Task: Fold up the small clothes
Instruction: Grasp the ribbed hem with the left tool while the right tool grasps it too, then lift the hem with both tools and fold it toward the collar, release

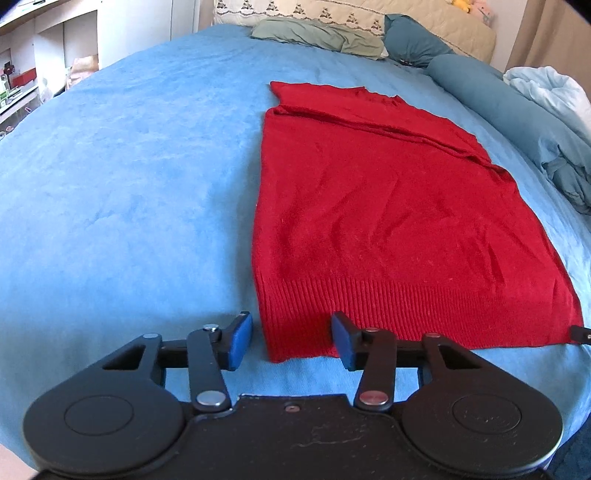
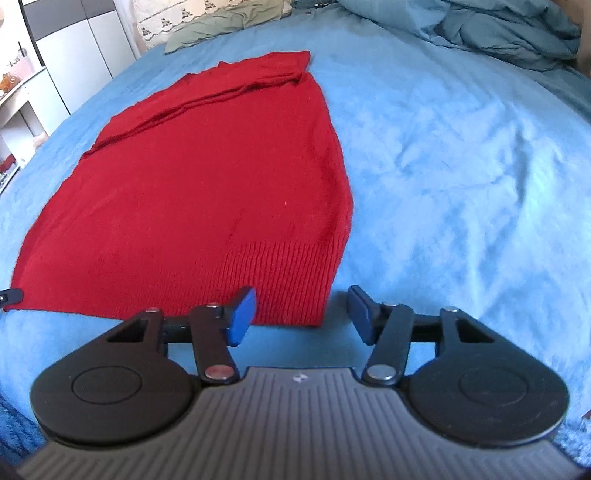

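- A red knitted garment [image 1: 373,206] lies flat on the blue bedspread [image 1: 129,166], its ribbed hem toward me and its far end folded over in a narrow band.
- My left gripper [image 1: 291,341] is wide open and holds nothing. Its fingers straddle the hem's left corner: the left blue pad [image 1: 238,341] sits just off the cloth over the bedspread, and the right one over the ribbing.
- My right gripper [image 2: 303,314] is also spread wide and empty. It is at the hem's right corner, with the left pad [image 2: 242,315] over the ribbed edge and the right pad [image 2: 360,314] over bare bedspread.
- Whether any of the pads actually touch the fabric I cannot tell from these angles.
- In each wrist view, a dark tip of the other gripper shows at the opposite hem corner.
- At the head of the bed lie a green pillow [image 1: 317,35], a pale embroidered pillow [image 1: 295,11] and a rumpled teal duvet [image 2: 498,29].
- White shelving [image 1: 33,62] stands to the left of the bed.
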A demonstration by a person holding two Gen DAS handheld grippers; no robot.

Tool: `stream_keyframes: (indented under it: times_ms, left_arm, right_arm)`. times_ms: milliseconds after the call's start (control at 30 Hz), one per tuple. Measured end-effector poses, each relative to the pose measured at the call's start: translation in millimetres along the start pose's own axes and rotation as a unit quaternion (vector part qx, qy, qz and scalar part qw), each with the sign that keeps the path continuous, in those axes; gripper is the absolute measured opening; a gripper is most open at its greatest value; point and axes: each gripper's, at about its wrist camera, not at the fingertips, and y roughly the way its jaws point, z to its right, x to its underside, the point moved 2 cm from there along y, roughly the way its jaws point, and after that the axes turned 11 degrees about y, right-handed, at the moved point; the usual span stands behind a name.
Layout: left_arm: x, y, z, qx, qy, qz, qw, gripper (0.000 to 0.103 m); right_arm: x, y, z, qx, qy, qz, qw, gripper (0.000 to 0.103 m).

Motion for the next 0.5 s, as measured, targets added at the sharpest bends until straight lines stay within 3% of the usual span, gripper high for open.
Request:
stream_keyframes:
  times_ms: [167, 233, 300, 367, 433, 500]
  left_arm:
    - [0.9, 1.5, 3.1, -0.002, 0.005, -0.001, 1.0, 0.042]
    - [-0.2, 1.8, 3.1, 0.0, 0.003, -0.002, 1.0, 0.036]
    - [-0.9, 1.1, 2.3, 0.007, -0.001, -0.002, 1.0, 0.02]
    - [-1.4, 0.8, 1.5, 0.017, -0.005, -0.002, 0.9998, 0.011]
    - [-1.5, -0.5, 3.8, 0.016, -0.001, -0.002, 0.9999, 0.009]
    - [-2.5, -2.6, 5.2, 0.014, 0.0, 0.0, 0.9999, 0.007]
  right_arm:
    - [6.1, 1.1, -2.4, 0.014, -0.004, 0.016, 1.0, 0.062]
    - [6.1, -0.1, -0.7, 0.011, 0.002, 0.019, 1.0, 0.048]
    - [4.7, -0.6, 1.5, 0.006, 0.011, 0.019, 1.0, 0.04]
    - [4.0, -0.9, 3.1, 0.005, 0.02, 0.021, 1.0, 0.035]
    - [3.5, -0.9, 3.3, 0.0, 0.025, 0.022, 0.999, 0.024]
    - [2.8, -2.2, 2.2, -0.002, 0.026, 0.023, 0.999, 0.022]
